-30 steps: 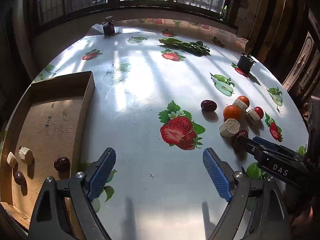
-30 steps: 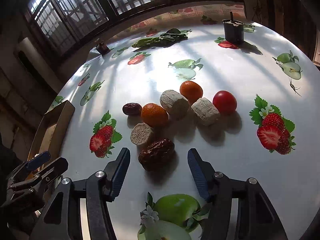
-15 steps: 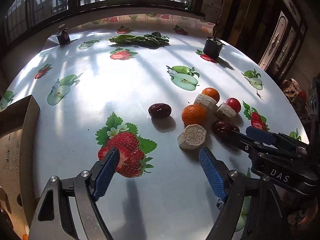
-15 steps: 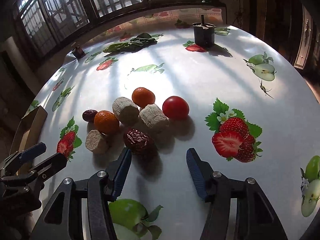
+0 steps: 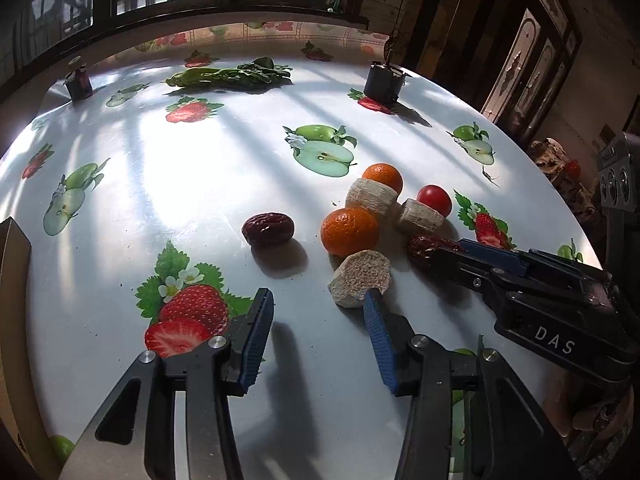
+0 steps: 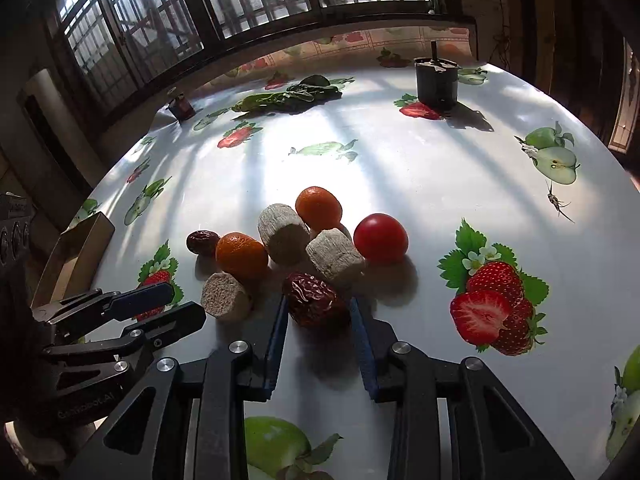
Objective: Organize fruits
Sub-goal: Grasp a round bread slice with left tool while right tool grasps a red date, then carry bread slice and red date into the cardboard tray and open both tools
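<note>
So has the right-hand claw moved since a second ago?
Yes. The right gripper has closed in around the wrinkled date, and sits nearer the tomato.

Glossy tablecloth (image 5: pixel 192 184), wrinkled date (image 6: pixel 314 299)

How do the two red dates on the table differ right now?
The near date sits between the right gripper fingers, against the tan chunks; the far date lies at the pile's left edge, clear of both grippers. The near one looks larger and more wrinkled, though it is closer to the camera. Both are dark red, lying on the table.
</note>
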Demonstrator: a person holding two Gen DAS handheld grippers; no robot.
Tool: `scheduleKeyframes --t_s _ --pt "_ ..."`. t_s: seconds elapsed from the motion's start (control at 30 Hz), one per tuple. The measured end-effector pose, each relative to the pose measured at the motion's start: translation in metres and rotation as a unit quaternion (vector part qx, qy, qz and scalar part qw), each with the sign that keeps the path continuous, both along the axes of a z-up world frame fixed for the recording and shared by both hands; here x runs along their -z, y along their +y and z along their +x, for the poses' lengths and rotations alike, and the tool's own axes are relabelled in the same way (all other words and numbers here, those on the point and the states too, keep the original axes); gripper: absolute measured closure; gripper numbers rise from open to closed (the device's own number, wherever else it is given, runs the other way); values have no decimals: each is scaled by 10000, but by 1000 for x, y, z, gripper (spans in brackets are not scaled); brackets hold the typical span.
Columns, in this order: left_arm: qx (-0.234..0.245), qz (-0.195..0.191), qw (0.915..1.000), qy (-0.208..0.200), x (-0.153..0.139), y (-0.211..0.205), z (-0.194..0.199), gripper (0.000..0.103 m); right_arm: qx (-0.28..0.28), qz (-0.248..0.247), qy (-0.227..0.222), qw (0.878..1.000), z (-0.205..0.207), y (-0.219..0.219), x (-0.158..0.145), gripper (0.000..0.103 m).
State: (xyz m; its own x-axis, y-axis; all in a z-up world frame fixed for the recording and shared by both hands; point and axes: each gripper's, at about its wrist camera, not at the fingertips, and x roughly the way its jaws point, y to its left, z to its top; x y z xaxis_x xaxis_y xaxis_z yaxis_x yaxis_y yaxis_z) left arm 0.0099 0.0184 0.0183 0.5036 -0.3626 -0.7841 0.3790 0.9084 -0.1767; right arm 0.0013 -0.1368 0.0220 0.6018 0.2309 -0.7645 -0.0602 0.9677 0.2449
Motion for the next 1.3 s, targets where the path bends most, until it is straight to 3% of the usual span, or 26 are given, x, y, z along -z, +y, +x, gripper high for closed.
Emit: scheduleKeyframes --t_s 0.13,0.23,0.4,0.47,0.5,0.83,1.1,1.3 --pt "121 -52 9999 -63 -2 -6 -2 52 131 93 75 9998 0 -7 2 69" --pt "76 129 9999 25 5 -18 6 52 174 152 95 9997 1 -9 2 69" --pt "101 -26 9999 20 8 -25 14 52 241 241 111 9994 1 -13 3 68" --pt "36 -105 9999 -3 9 -21 16 61 249 425 178 9986 3 -17 6 68" --pt "30 -110 9999 -12 9 -19 16 70 235 543 222 9980 4 -18 8 68" --pt "-282 -127 9995 9 4 -1 8 70 132 136 45 9998 4 -2 7 68" --pt "-630 -377 9972 -173 -22 40 -22 70 154 -154 -101 9997 1 7 6 68" --pt "-1317 -301 9898 -454 -48 104 -53 70 155 -32 -4 9999 -15 6 4 69"
